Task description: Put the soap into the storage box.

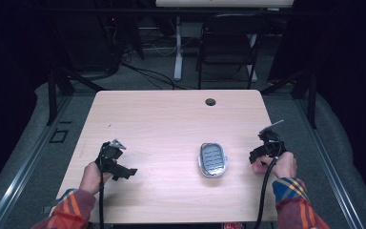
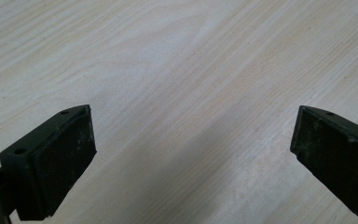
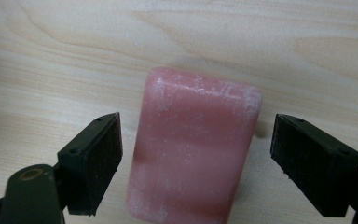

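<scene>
Between the right claw's (image 3: 193, 163) wide-apart jaws lies a pink soap bar (image 3: 193, 149), ungripped; left claw (image 2: 193, 154) gapes over bare table (image 2: 177, 56)

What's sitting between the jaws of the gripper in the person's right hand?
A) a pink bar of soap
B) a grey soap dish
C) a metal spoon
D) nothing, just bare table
A: in the right gripper view, a pink bar of soap lies on the table between the open jaws of the right gripper, with a gap on each side.
</scene>
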Available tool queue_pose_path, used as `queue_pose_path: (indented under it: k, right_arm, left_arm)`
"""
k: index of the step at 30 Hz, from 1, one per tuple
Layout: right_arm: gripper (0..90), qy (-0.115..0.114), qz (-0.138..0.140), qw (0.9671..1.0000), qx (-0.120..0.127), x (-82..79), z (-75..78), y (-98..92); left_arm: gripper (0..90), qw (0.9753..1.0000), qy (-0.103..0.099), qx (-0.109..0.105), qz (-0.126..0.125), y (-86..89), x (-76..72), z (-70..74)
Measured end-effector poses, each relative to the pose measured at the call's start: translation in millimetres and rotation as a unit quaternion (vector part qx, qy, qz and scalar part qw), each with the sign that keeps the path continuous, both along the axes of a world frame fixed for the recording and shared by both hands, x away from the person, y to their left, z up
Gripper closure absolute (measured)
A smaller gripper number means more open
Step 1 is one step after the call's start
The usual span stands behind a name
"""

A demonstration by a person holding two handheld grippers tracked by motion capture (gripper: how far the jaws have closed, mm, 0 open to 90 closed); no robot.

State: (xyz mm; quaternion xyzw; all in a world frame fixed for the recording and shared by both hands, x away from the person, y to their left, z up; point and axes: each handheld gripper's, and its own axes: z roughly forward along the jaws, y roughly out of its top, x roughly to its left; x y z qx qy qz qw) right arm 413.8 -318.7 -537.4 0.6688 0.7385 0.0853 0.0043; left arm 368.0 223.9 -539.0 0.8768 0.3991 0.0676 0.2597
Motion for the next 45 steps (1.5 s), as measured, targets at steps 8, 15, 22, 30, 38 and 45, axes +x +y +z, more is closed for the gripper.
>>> queue_pose_path:
  k: [8,15,22,30,38,45]
  right_arm:
    - [21.8,0.011,-0.007,0.9999,-0.011,2.5,-3.1,1.5]
    - [28.4,0.018,-0.002,0.9998,-0.007,3.1,-4.4,3.4]
    - [29.4,0.024,-0.006,0.9997,-0.005,3.8,-6.8,4.7]
    - [35.0,0.020,-0.002,0.9997,-0.012,3.8,-7.1,8.4]
    - [35.9,0.027,0.018,0.9992,-0.025,4.7,-4.9,11.0]
    - [36.6,0.021,0.019,0.9995,-0.017,3.7,4.5,8.8]
  left_arm:
    - [0.0,1.0000,0.001,0.005,0.000,-0.3,-0.4,-0.3]
    - [0.0,1.0000,0.002,0.006,-0.001,-0.4,-0.3,-0.2]
    - [0.0,1.0000,0.004,0.006,0.000,-0.5,-0.4,-0.5]
    - [0.0,1.0000,0.003,0.007,0.000,-0.5,-0.5,-0.5]
    - [0.0,1.0000,0.004,0.008,-0.001,-0.4,-0.5,-0.4]
    - [0.0,1.0000,0.004,0.007,-0.001,-0.1,-0.6,-0.4]
